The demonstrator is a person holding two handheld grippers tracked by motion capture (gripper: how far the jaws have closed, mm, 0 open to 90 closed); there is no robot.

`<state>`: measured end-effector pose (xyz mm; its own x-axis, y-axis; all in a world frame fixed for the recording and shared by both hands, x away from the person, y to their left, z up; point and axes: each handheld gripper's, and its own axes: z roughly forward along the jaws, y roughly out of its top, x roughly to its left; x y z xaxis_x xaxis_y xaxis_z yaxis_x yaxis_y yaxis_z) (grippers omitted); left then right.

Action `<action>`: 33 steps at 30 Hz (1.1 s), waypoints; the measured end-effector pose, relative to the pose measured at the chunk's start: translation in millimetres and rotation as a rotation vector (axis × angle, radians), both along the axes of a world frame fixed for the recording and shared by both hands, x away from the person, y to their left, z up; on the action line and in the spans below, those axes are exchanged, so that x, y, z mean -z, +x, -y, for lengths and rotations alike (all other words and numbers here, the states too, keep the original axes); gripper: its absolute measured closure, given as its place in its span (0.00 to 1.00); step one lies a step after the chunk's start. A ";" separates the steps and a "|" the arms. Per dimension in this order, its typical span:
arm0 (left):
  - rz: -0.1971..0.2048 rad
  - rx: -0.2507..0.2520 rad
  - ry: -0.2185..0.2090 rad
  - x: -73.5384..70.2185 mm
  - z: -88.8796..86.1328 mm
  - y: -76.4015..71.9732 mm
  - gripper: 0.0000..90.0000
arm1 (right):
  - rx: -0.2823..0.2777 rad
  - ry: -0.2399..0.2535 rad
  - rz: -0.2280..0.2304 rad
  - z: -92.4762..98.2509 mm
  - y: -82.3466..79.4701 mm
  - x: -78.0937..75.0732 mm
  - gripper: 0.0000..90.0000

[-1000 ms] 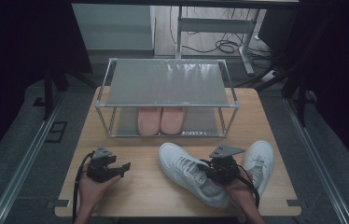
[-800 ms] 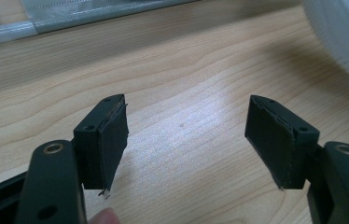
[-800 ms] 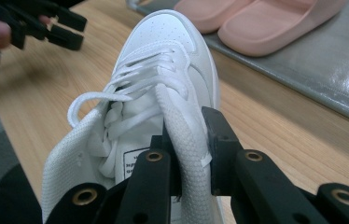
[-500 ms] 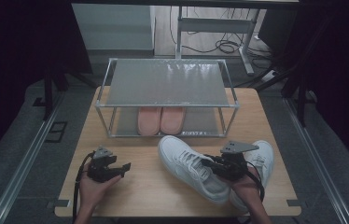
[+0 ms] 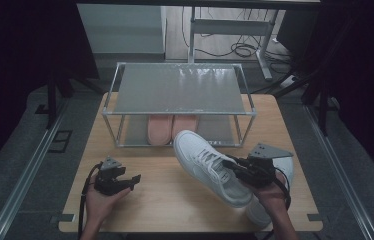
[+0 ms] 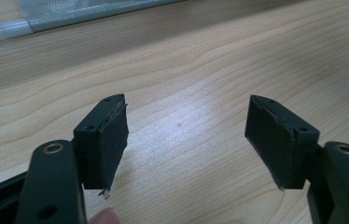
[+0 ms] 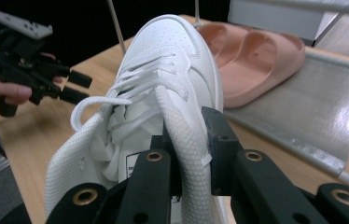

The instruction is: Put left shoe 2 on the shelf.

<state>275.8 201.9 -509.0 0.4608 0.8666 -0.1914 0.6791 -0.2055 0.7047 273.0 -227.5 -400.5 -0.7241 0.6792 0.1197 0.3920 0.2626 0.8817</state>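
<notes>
Sneaker (image 5: 210, 167) higher, within right claw (image 5: 237, 167)

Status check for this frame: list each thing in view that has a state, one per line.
White sneaker: gripped at its collar, toe pointing toward the rack.
Right gripper: shut on the sneaker's collar.
Left gripper: open, nothing between the jaws, held just above the table.
Second white sneaker: lying on the table behind the right hand.
Pink slippers: side by side on the rack's lower shelf.
</notes>
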 end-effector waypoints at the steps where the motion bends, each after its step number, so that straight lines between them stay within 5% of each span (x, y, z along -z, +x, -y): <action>1: 0.001 0.001 0.002 0.1 0.0 0.1 0.34 | 0.002 0.007 0.004 0.7 0.6 -1.6 0.90; 17: -0.004 0.003 0.000 -0.1 -0.2 -0.1 0.34 | -0.017 0.070 0.038 -7.7 15.0 -17.7 0.91; 33: -0.001 0.007 -0.001 0.0 -0.7 0.4 0.34 | -0.034 0.135 0.091 -22.6 40.2 -66.5 0.90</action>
<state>276.3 202.6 -509.0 0.4666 0.8631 -0.1931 0.6786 -0.2093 0.7041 313.2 -204.8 -334.0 -0.7585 0.6361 0.1416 0.3023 0.1510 0.9412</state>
